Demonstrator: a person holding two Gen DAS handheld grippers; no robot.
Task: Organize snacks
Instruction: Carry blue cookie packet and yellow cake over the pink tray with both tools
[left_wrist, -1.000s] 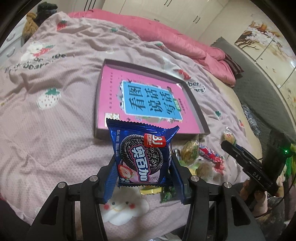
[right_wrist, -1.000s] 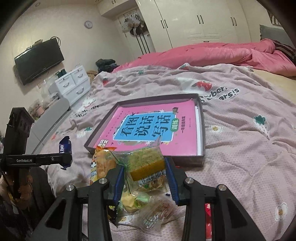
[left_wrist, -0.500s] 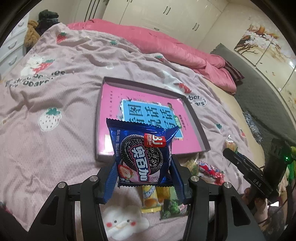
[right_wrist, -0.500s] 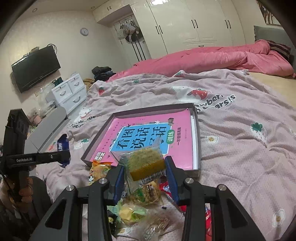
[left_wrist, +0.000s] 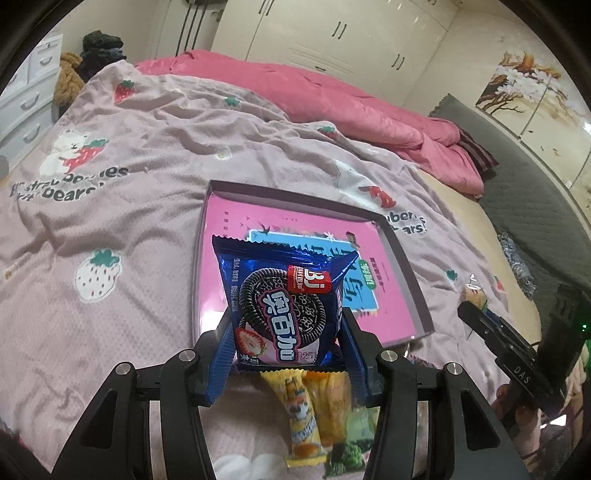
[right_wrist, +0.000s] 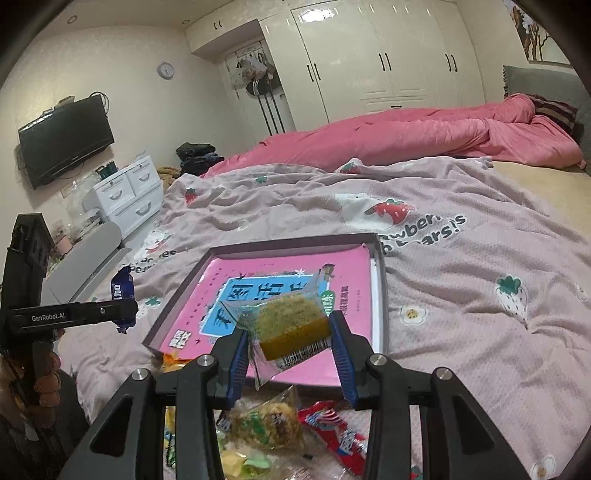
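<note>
Pink bedding is filling both frames. I am clamping my left gripper (left_wrist: 286, 345) on the blue cookie packet (left_wrist: 282, 306) at lower centre, and my right gripper (right_wrist: 290, 349) on the clear-wrapped cake (right_wrist: 291, 325), both before the shallow box (right_wrist: 380, 295).

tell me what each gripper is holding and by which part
The left gripper pinches the blue cookie packet by the side edges of its lower half. The right gripper grips the clear-wrapped cake by its two sides.

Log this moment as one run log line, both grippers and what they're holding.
left gripper: shut on blue cookie packet | right gripper: shut on clear cake packet | both above pink-lined tray | loose snacks on bedspread
</note>
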